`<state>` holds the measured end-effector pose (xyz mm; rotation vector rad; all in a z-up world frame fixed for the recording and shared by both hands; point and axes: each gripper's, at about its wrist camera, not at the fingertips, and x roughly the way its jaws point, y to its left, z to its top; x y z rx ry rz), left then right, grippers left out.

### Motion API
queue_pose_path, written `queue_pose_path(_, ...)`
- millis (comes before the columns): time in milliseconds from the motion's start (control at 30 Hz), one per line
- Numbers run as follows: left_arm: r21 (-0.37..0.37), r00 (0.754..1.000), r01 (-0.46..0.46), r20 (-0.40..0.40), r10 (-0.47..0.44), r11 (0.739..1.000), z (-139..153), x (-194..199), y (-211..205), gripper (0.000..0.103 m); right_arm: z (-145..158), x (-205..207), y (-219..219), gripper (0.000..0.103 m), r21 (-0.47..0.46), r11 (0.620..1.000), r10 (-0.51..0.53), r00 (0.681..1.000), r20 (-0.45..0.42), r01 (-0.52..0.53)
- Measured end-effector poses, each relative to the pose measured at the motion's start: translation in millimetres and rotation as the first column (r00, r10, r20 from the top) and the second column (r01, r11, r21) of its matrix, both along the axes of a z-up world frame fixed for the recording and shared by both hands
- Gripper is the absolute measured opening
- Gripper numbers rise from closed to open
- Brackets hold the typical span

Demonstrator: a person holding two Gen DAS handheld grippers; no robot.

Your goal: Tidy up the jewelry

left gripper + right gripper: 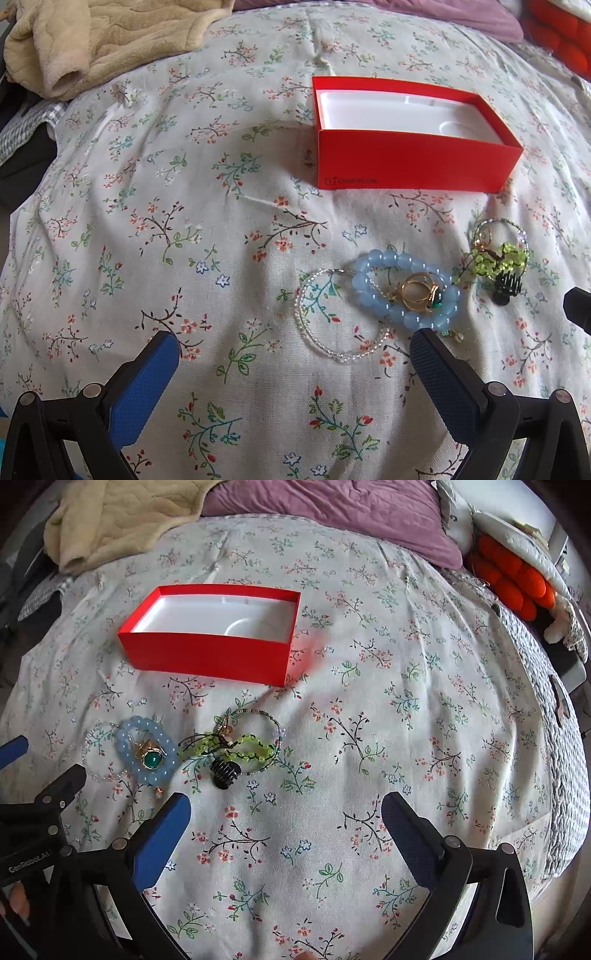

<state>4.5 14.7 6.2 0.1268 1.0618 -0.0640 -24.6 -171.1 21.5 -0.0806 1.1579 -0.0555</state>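
An open red box (417, 162) with a white tray inside lies on the floral bedsheet; it also shows in the right wrist view (207, 657). In front of it lies the jewelry: a clear bead bracelet (314, 343), a blue bead bracelet (369, 291) with gold rings (417, 291) on it, one with a green stone (152, 759), a green bead bracelet (509, 258), a thin bead ring (258, 716) and a black hair clip (225, 771). My left gripper (293, 343) is open just short of the clear bracelet. My right gripper (286, 808) is open, near the clip.
A beige blanket (92, 40) lies at the far left, a purple pillow (332, 509) at the back, and orange and white cushions (517, 576) at the far right. The left gripper's body (40, 812) sits at the left edge of the right wrist view.
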Motion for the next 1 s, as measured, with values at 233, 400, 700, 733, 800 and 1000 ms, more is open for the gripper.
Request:
queue_pose_path(233,-0.003,1.000,-0.001,0.004,0.001,1.000,-0.4,-1.2,-0.7,0.103,-0.5,-0.9,-0.4,0.103,0.000,1.000,0.002,1.000,-0.001,-0.002)
queue_pose_path(400,-0.005,1.000,-0.003,0.006,0.003,1.000,-0.3,-0.8,0.0,0.103,4.2,-2.7,-2.1,0.103,0.002,1.000,0.004,1.000,0.012,-0.004)
queue_pose_path(700,-0.010,1.000,0.000,0.012,0.000,1.000,2.3,-1.6,3.1,0.103,4.3,-0.3,-2.0,0.103,-0.003,1.000,-0.002,1.000,0.007,0.002)
queue_pose_path(733,-0.010,1.000,0.000,0.012,0.000,1.000,2.5,-1.8,3.5,0.103,4.3,-0.1,-2.0,0.103,-0.004,1.000,-0.003,1.000,0.008,0.003)
queue_pose_path(800,-0.011,1.000,0.001,0.012,-0.001,1.000,3.0,-1.8,4.6,0.103,4.2,-0.2,-2.3,0.103,-0.006,1.000,-0.004,1.000,0.009,0.004)
queue_pose_path(1000,-0.016,1.000,-0.004,0.022,0.005,1.000,4.5,-2.0,8.6,0.103,4.5,1.6,-4.2,0.103,-0.016,1.000,-0.011,1.000,0.011,0.011)
